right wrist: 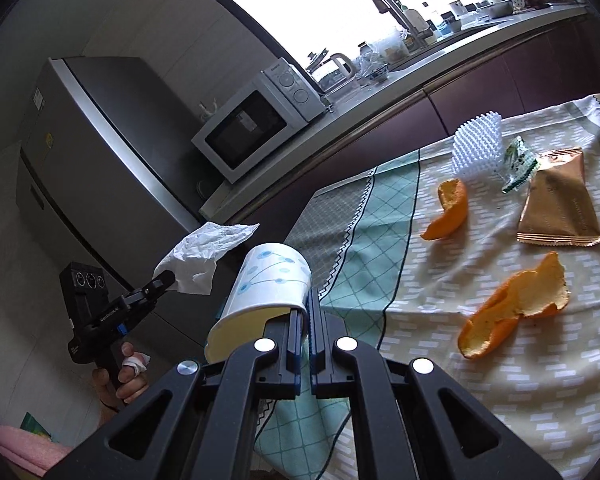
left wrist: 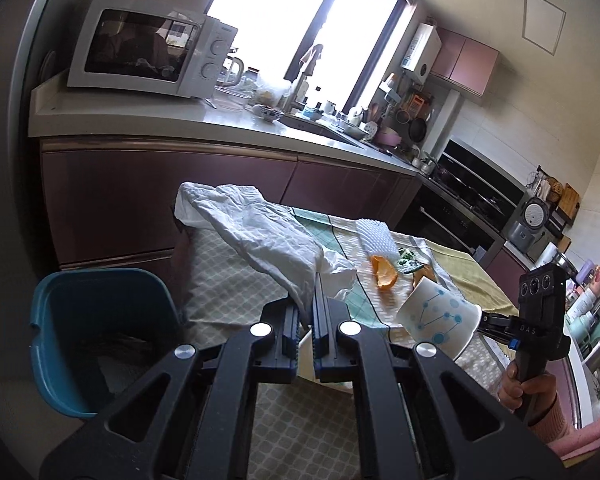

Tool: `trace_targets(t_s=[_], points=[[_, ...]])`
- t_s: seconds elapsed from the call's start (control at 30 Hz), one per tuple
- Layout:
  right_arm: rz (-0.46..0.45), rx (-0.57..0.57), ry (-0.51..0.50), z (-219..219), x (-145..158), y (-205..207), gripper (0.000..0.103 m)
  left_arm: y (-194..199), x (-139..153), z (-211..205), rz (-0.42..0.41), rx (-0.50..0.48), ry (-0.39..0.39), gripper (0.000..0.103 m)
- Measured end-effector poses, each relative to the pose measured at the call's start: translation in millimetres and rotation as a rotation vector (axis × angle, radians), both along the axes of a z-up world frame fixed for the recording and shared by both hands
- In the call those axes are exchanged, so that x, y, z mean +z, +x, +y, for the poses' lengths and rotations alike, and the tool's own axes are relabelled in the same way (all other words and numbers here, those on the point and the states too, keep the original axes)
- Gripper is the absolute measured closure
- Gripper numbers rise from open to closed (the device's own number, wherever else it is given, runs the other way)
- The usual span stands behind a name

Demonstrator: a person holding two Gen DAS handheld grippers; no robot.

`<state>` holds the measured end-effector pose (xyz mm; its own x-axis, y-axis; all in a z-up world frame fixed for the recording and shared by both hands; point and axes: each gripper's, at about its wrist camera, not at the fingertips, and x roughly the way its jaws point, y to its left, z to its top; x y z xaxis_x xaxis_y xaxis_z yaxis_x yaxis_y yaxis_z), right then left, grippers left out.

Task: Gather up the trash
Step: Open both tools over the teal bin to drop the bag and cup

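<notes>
My left gripper [left wrist: 306,308] is shut on a crumpled white tissue [left wrist: 260,232], held over the table's left end. A blue bin [left wrist: 100,276] stands on the floor to its lower left. My right gripper [right wrist: 305,320] is shut on the rim of a white paper cup [right wrist: 268,284] with blue dots, tilted on its side beyond the cloth's edge. The left wrist view shows the cup [left wrist: 436,320] at the right. On the tablecloth [right wrist: 500,400] lie two orange peels [right wrist: 448,212] [right wrist: 512,308], a brown packet [right wrist: 556,204], a green wrapper [right wrist: 518,164] and a white foam net [right wrist: 478,144].
A kitchen counter [left wrist: 228,120] with a microwave [left wrist: 140,48] and a sink runs behind the table. A grey fridge [right wrist: 100,152] stands left of it. A stove [left wrist: 472,196] and shelves with appliances fill the right side. A hand [right wrist: 128,376] grips the left gripper's handle.
</notes>
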<state>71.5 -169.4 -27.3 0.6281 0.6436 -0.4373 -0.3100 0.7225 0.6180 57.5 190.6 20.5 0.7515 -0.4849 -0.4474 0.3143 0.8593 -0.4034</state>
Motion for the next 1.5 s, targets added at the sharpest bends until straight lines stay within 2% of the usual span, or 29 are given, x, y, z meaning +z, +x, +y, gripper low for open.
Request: trace_targets(t_s=[0.3, 0.67, 1.0, 1.5], points=[[-0.028, 0.144, -0.022, 60.5, 16.4, 28.8, 0.101, -13.5, -6.9, 55.4, 0.019, 0.114, 0.017, 0.098], [-0.035, 0.306, -0.12, 154.1, 23.3, 73.4, 0.101, -20.7, -45.9, 105.4, 0.106, 0.22, 0.018, 0.098], [-0.025, 0.368, -0.234, 205.2, 26.7, 95.7, 0.101, -7.9, -76.2, 114.2, 0.171, 0.238, 0.03, 0.098], [0.007, 0.438, -0.482, 270.3, 17.9, 120.3, 0.101, 14.2, -117.1, 114.4, 0.256, 0.247, 0.052, 0.098]])
